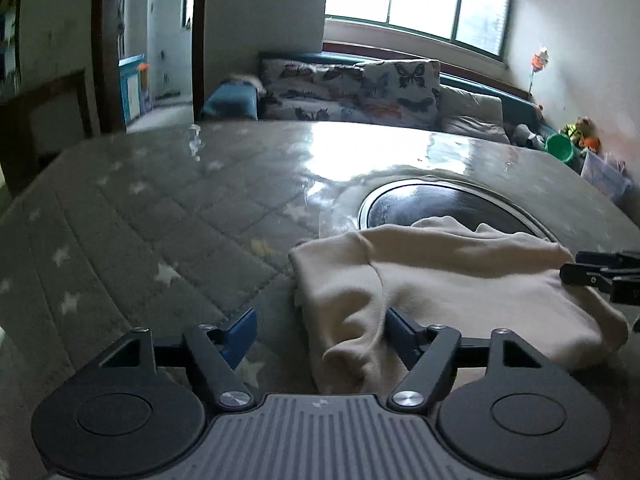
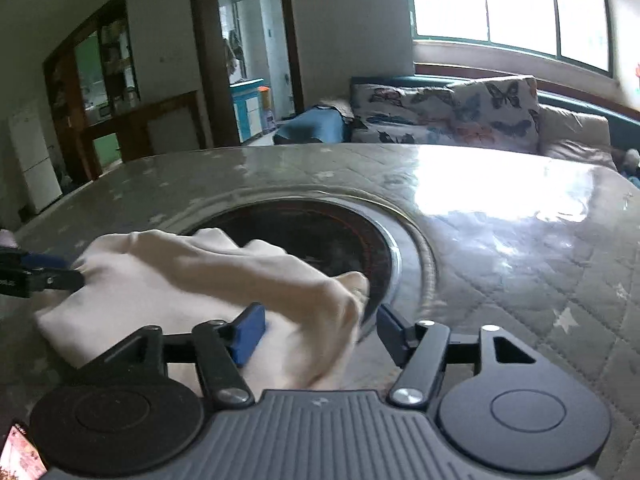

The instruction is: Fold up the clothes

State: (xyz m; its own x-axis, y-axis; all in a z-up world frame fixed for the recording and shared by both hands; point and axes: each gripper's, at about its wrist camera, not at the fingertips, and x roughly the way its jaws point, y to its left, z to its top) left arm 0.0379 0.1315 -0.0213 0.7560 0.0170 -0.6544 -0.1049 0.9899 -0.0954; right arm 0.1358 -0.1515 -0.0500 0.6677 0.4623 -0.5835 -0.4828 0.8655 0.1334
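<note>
Cream garment point(image 1: 440, 280) bunched on table point(image 1: 160, 208), partly over round black burner point(image 1: 448, 204). Left gripper point(image 1: 320, 332) spread, straddling near corner; right gripper point(image 2: 320, 328) spread over other edge. Probably released for regrasping; blurred.

A lived-in home, its living room: a sofa point(image 2: 580, 136) with butterfly-print cushions point(image 2: 452, 114) runs under a wide window point(image 2: 508, 4). The desk point(image 2: 520, 240), under a quilted star-print cover, has a round cooktop point(image 2: 320, 236) set in it. Toys point(image 1: 576, 134) lie in a corner, and a doorway point(image 2: 252, 52) opens onto another room.
</note>
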